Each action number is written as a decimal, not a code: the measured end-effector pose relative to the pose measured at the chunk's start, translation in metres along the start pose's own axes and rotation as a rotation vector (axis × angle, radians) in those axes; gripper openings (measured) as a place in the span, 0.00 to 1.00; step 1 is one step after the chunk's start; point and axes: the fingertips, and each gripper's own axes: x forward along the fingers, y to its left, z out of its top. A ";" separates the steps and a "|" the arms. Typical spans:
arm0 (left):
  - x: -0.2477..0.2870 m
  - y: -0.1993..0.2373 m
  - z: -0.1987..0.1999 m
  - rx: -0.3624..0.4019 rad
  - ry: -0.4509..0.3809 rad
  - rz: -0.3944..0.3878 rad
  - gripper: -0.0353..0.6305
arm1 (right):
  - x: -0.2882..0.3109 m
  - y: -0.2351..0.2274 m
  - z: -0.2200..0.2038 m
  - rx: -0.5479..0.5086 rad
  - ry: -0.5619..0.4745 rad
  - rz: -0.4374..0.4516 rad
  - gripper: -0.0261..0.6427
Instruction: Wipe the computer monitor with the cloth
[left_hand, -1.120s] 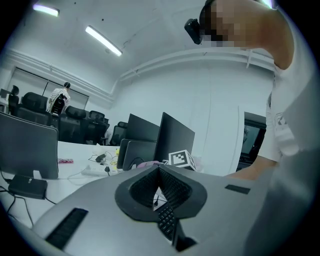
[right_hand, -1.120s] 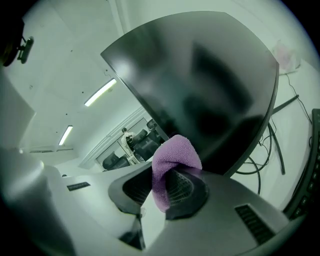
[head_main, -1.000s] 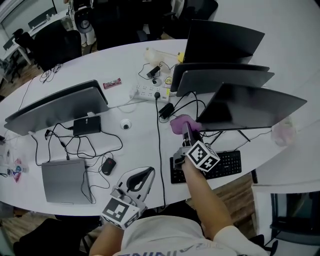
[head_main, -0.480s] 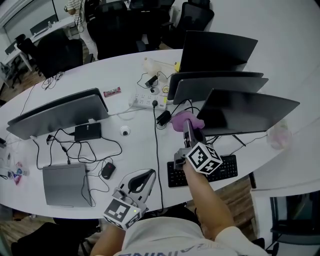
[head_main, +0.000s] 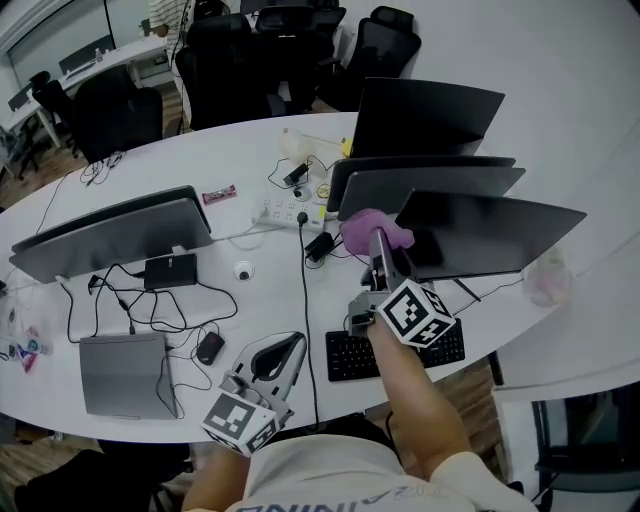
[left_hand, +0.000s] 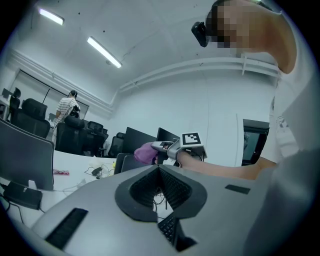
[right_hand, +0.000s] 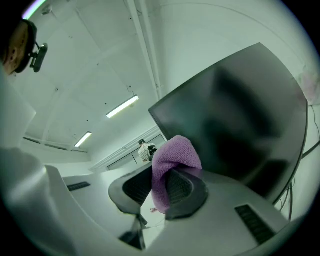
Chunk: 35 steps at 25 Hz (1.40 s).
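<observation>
At the left edge of the nearest dark, glossy monitor (head_main: 500, 235), a fuzzy purple cloth (head_main: 372, 230) sits bunched, pinched between the right hand-held gripper (head_main: 381, 250) jaws. Nearer, the left hand-held gripper (head_main: 290, 350) hovers over the white curved bench (head_main: 245, 145), jaws together, empty.
</observation>
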 end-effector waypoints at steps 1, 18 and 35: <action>0.000 0.001 0.001 0.001 -0.003 0.002 0.06 | 0.000 0.003 0.005 -0.002 -0.011 0.004 0.13; 0.001 0.001 0.019 0.002 -0.043 0.000 0.06 | -0.001 0.046 0.077 0.011 -0.130 0.085 0.13; -0.004 0.002 0.034 0.009 -0.070 -0.006 0.06 | -0.013 0.059 0.170 -0.263 -0.199 0.141 0.13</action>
